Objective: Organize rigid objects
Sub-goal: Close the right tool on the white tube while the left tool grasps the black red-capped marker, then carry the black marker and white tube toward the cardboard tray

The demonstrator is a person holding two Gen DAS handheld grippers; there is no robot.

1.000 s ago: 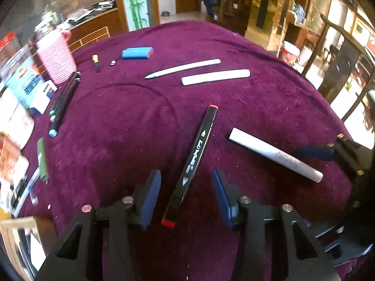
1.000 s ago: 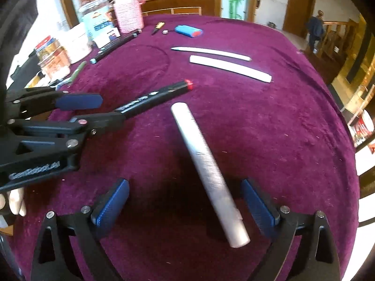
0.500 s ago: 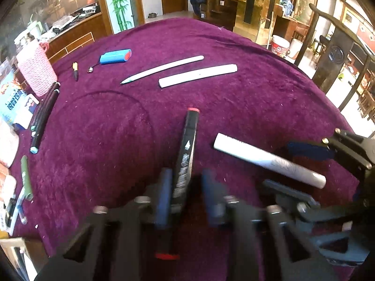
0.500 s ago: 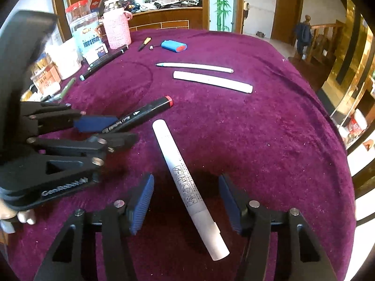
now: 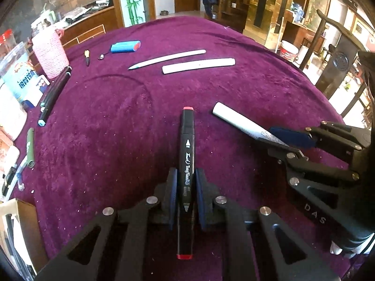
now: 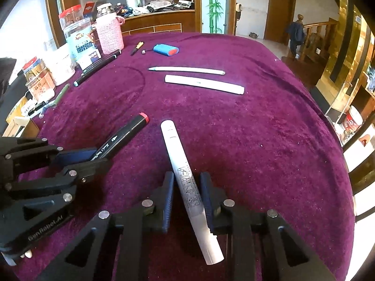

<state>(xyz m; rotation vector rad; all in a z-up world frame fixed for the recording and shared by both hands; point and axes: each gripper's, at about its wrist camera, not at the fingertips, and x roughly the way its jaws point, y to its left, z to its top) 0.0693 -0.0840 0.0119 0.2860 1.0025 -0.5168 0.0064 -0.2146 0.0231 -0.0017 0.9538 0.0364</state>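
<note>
Gripping now: both hand-held grippers reach down to a round table under a plum-purple velvet cloth (image 5: 234, 89), each with one pen between its fingers.
Left gripper (image 5: 186, 188): its blue pads are pressed against both sides of a black marker with red end caps (image 5: 187, 154), clamped near the marker's near half.
Black marker, position: it runs straight away from the left wrist camera, one red cap toward the camera and the other out over the cloth; white lettering shows on its barrel.
Right gripper (image 6: 186, 193): its jaws are closing on a white cylindrical pen with small printed pictures (image 6: 185, 180); the right pad touches the barrel, and a thin gap may remain at the left pad.
White pen, position: it lies slanted between the right fingers, its far end toward the marker's red tip, the two tips near but apart.
Grippers together: they sit side by side, close to each other.
Farther out on the cloth: a slim white pen with a pointed tip (image 6: 187, 69) and a thicker white tube (image 6: 204, 84) lie nearly parallel, just apart.
Beyond them: a blue battery pack with a red end (image 6: 166, 49).
Left edge of table: a pink knitted cup (image 6: 109, 35), jars, and dark markers (image 6: 97, 68) beside it.
</note>
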